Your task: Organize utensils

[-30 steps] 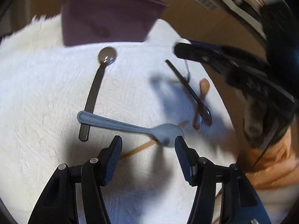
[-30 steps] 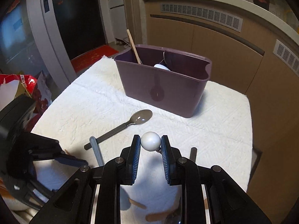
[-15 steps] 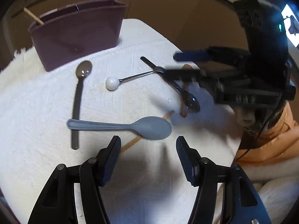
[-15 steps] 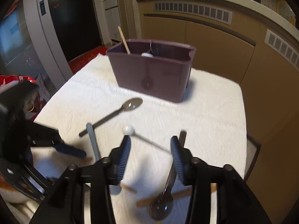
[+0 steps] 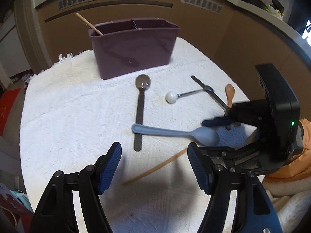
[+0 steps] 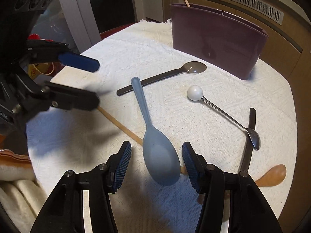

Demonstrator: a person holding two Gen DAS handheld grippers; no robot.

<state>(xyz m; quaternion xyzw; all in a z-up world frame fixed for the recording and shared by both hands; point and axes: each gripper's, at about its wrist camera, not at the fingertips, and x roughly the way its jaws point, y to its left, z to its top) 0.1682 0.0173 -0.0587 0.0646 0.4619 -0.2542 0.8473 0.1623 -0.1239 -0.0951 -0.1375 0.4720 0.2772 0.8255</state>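
Now my right hand-held gripper [image 6: 156, 162], wide open and empty, has dropped the ball-handled spoon [image 6: 223, 110] on the table [image 6: 120, 44] and straddles the blue spoon [image 6: 155, 141], likely next for the bin [image 6: 217, 38].

White cloth [image 5: 77, 106] over the table looks nubby and matt, a woven towel texture with a fringed edge. Ahead of the left jaws, the purple caddy [image 5: 134, 46] is smooth plastic, glossy enough to mirror the spoons. Between the right jaws, the blue spoon [image 6: 155, 141] is matt plastic, soft sheen only. Beyond it, the dark-handled spoon [image 6: 167, 74] has a shiny bowl and a matt black handle. Right of those jaws, the ball-ended spoon [image 6: 223, 110] is polished metal with a glossy white knob. The wooden spoon [image 6: 272, 176] looks smooth, warm, lightly satin. The pads [image 6: 122, 165] are ribbed blue rubber.
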